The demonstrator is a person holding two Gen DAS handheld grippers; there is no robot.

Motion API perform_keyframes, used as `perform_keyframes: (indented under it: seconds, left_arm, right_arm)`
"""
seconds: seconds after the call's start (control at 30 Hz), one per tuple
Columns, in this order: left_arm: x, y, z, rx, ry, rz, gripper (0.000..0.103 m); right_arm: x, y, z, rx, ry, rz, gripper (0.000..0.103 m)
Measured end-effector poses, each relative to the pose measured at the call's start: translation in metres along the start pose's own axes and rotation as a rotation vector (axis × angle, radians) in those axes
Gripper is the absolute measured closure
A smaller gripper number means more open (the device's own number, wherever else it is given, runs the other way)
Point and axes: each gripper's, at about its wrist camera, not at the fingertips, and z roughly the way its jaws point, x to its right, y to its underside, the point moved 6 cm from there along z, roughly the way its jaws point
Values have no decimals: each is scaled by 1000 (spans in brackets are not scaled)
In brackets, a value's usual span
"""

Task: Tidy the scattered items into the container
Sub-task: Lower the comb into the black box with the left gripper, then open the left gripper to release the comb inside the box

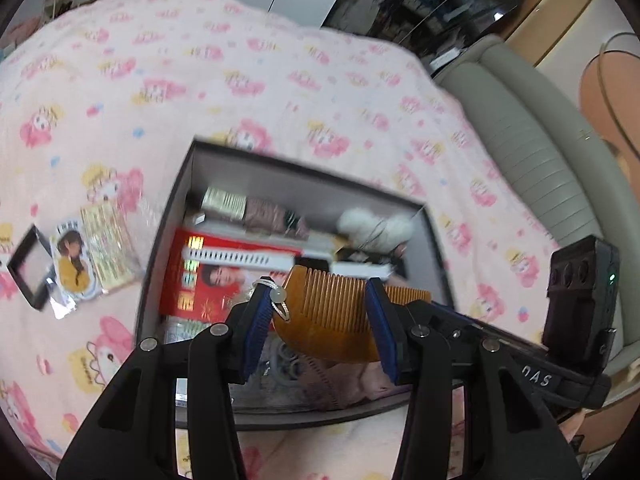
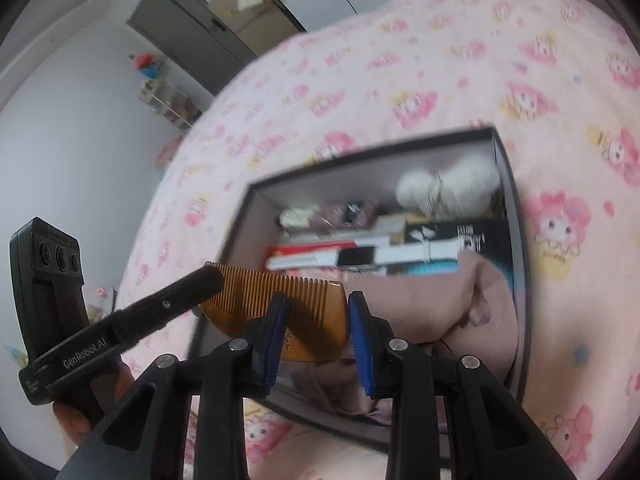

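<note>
Hovering above box (image 1: 170, 220) and comb (image 1: 332, 308) — left gripper (image 1: 316, 290), right gripper (image 2: 316, 300), both agape.

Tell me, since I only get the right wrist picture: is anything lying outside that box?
Observer: Yes. Left of the box, a card with a cartoon girl, a yellow packet and a black square frame lie on the pink bedspread.
Operator: Is that dark bar over the comb carrying anything?
Observer: It belongs to the left fingers; a silver ring with a pale bead hangs on one tip, next to the comb.
Operator: What's beside the bed?
Observer: What looks like a grey sofa, on the right in the left wrist view.
</note>
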Motion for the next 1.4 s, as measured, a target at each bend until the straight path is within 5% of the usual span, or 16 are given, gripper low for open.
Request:
perform_keyframes:
  seconds: [0.23, 0.53, 0.63, 0.77, 1.03, 1.23, 1.4]
  left_arm:
    - [-12, 6, 37, -78, -74, -7, 57]
    - [-24, 11, 70, -179, -177, -5, 56]
    - [-29, 20, 78, -221, -280, 15, 54]
    - [-25, 25, 71, -181, -377, 74, 50]
    - [7, 26, 54, -108, -285, 179, 49]
    - [23, 42, 85, -253, -318, 317, 50]
    - [11, 38, 91, -291, -320, 244, 47]
  right_arm:
    - [9, -5, 23, -1, 53, -7, 76]
    - [25, 5, 55, -106, 127, 17, 76]
    - [30, 8, 63, -139, 135, 29, 76]
    - [36, 12, 62, -148, 195, 50, 76]
    - [35, -7, 10, 57, 322, 8, 76]
    - [45, -3, 11, 18, 347, 21, 76]
    - [42, 1, 15, 1, 350, 8, 76]
